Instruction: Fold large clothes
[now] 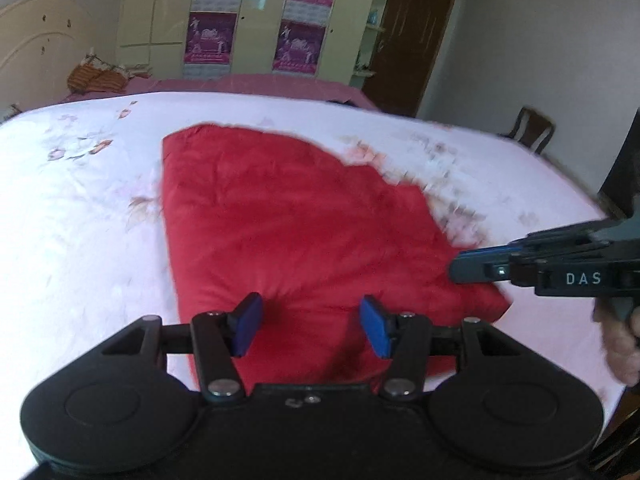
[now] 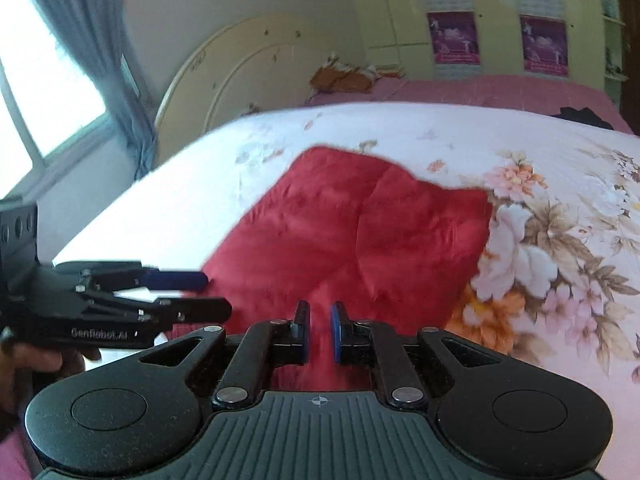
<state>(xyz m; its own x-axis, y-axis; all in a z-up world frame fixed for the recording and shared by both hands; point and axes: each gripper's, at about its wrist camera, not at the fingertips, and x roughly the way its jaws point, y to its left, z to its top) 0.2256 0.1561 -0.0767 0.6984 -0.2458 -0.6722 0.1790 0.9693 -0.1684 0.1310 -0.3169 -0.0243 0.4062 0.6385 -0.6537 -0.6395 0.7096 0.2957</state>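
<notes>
Bedroom, floral bed [image 1: 72,208]: red garment [image 1: 280,220] spread flat. Left hand-held gripper [image 1: 310,326] half open, empty, over garment's near edge. Right hand-held gripper [image 2: 320,330] almost closed; hold uncertain.

Left claw [image 1: 310,326]: pads apart, nothing between, angled downward | Right claw [image 2: 320,332]: pads narrowly gapped, red cloth seemingly between them, angled downward | Hand [image 2: 44,360]: grips left claw's handle

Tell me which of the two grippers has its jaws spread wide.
The left gripper: its blue pads stand well apart over the red garment. The right gripper shows only a narrow gap.
</notes>
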